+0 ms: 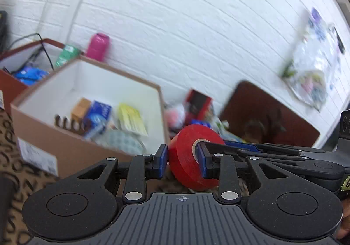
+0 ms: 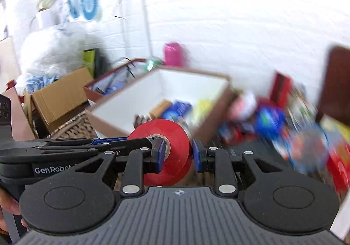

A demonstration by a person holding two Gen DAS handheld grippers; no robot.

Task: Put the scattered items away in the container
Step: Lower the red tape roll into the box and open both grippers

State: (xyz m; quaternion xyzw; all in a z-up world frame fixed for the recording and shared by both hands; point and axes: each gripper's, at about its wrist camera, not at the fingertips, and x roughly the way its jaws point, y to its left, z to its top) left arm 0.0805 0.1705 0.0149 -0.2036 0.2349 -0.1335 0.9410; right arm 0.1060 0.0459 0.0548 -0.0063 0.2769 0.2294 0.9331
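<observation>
A red roll of tape (image 1: 192,155) is held between both grippers, lifted above the table. My left gripper (image 1: 182,163) is shut on it, one finger on its outer face and one at its core. My right gripper (image 2: 178,157) is also shut on the same roll (image 2: 172,153), with the other gripper's fingers reaching in from the left. The container, a brown box with white inside (image 1: 91,83), stands ahead and to the left and holds several packets. It also shows in the right wrist view (image 2: 175,83), just beyond the roll.
A pile of scattered colourful items (image 2: 284,127) lies right of the box. A red open box (image 1: 13,65) and a pink bottle (image 1: 97,47) stand behind it by the white brick wall. Cardboard boxes (image 2: 61,96) and a plastic bag sit far left.
</observation>
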